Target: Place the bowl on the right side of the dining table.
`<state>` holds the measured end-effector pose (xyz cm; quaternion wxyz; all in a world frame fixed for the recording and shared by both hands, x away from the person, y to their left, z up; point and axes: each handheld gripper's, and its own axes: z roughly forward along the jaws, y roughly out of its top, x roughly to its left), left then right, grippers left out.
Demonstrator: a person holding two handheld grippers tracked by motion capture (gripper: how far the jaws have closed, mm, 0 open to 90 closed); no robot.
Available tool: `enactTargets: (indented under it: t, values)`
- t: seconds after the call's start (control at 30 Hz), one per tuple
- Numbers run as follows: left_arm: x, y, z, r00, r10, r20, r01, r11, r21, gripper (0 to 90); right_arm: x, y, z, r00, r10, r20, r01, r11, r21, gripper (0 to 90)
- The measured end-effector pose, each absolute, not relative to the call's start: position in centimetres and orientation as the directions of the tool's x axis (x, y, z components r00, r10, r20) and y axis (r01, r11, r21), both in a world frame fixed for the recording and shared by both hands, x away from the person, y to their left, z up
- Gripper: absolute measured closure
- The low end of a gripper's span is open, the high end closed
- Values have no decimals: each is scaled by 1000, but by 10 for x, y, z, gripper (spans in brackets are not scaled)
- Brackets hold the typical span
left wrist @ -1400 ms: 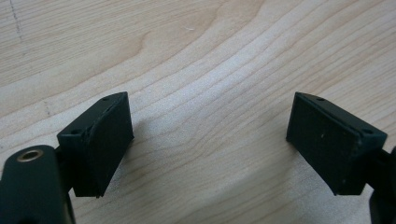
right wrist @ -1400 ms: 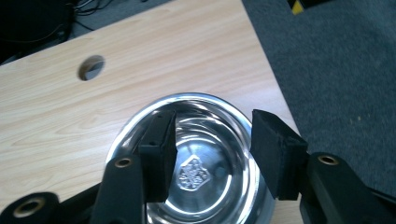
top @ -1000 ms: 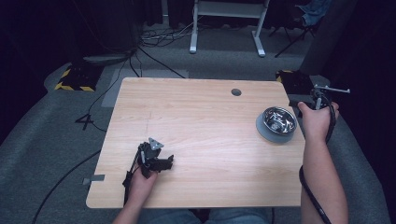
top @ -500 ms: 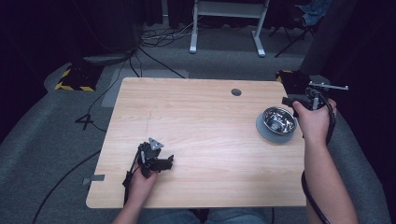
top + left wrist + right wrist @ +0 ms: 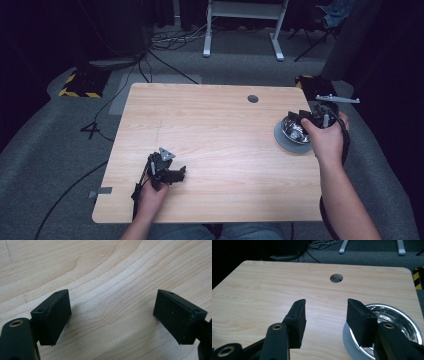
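Shiny steel bowl on grey rim near table right edge; right gripper above, jaws parted; left gripper wide, empty.

Pale wood-grain table (with darker streaks), shiny silver bowl on a grey base.

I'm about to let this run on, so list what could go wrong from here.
1. The metal bowl sits near the table's right edge; a nudge from the open right gripper, which hovers at its rim, could push it off.
2. The bowl looks shiny and smooth, so a rim pinch may slip.
3. The left gripper, open just above the wood, could scrape it.
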<state>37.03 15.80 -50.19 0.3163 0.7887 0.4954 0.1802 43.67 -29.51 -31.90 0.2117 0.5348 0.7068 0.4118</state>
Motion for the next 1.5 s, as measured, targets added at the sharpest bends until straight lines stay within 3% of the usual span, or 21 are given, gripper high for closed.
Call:
enactTargets:
  t: [0.47, 0.7, 1.13, 1.5]
  values:
    - [370, 158, -502, 445, 895, -30, 667, -309, 678, 146, 401, -263, -341, -505, 862, 38, 553, 289, 782, 492]
    - [370, 158, -502, 444, 896, -28, 667, -309, 678, 146, 385, -248, -359, -572, 818, -57, 572, 448, 686, 488]
    - [370, 158, -502, 445, 895, -30, 668, -309, 678, 146, 371, -244, -404, -607, 795, -6, 623, 480, 618, 482]
    - [370, 158, -502, 444, 896, -30, 667, -308, 678, 146, 358, -240, -438, -633, 773, 39, 610, 467, 640, 473]
